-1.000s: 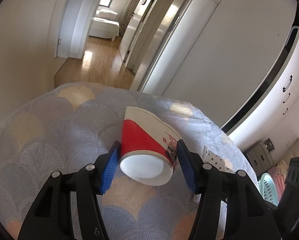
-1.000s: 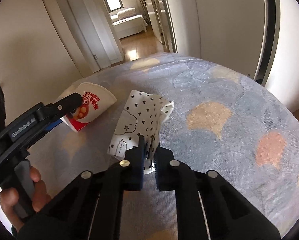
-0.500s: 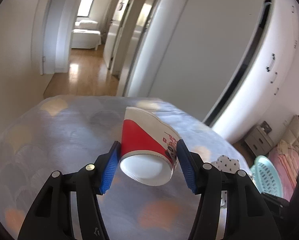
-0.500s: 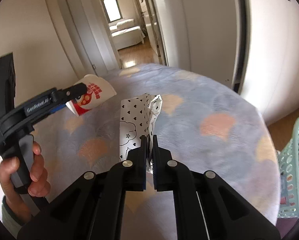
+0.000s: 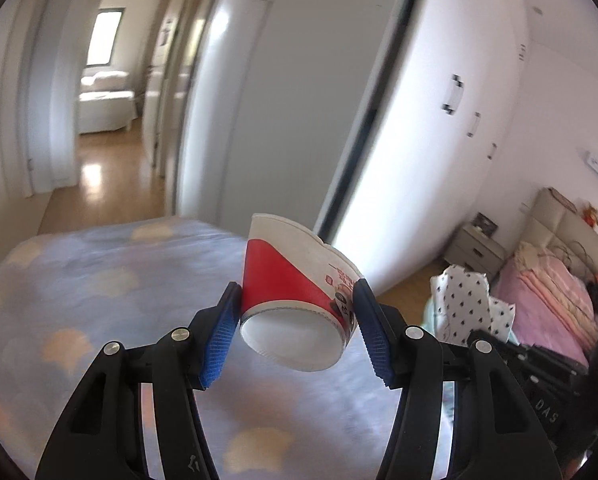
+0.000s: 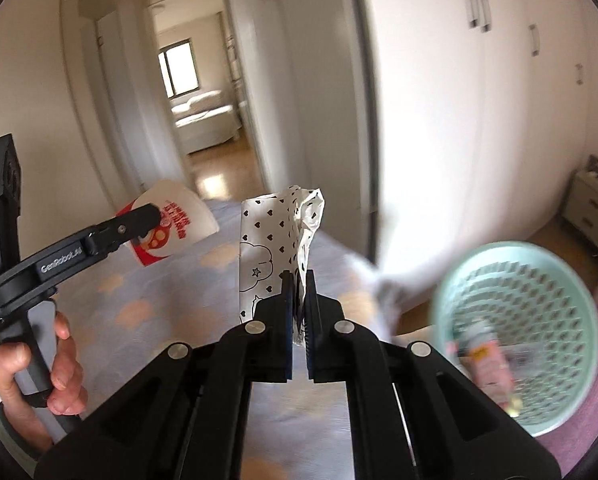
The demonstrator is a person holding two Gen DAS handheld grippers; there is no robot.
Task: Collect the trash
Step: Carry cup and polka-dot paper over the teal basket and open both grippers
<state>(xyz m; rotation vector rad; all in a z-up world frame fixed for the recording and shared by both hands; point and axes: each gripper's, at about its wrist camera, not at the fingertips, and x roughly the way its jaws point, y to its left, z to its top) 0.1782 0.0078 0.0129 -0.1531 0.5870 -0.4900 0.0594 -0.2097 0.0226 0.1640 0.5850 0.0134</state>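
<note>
A crushed red and white paper cup point(image 5: 299, 300) hangs above the patterned round table point(image 5: 79, 300), base toward the camera, with my left gripper point(image 5: 297, 330) shut on it between the blue pads. The same cup point(image 6: 171, 224) shows at the left of the right wrist view, held by the left gripper in a person's hand point(image 6: 39, 372). My right gripper point(image 6: 298, 300) is shut on a white wrapper with black hearts point(image 6: 275, 240), which stands up from the jaws. That wrapper point(image 5: 459, 308) also appears at the right of the left wrist view.
A mint green mesh basket point(image 6: 519, 328) with some packets inside stands on the floor at the right, beyond the table edge. White wardrobe doors point(image 5: 439, 100) rise behind. A nightstand point(image 5: 475, 248) and a pink bed point(image 5: 547, 292) are at the far right; a hallway point(image 5: 99, 176) opens on the left.
Both grippers have lifted their loads off the table and swung to the right. The green basket has come into the right wrist view, and the bed into the left.
</note>
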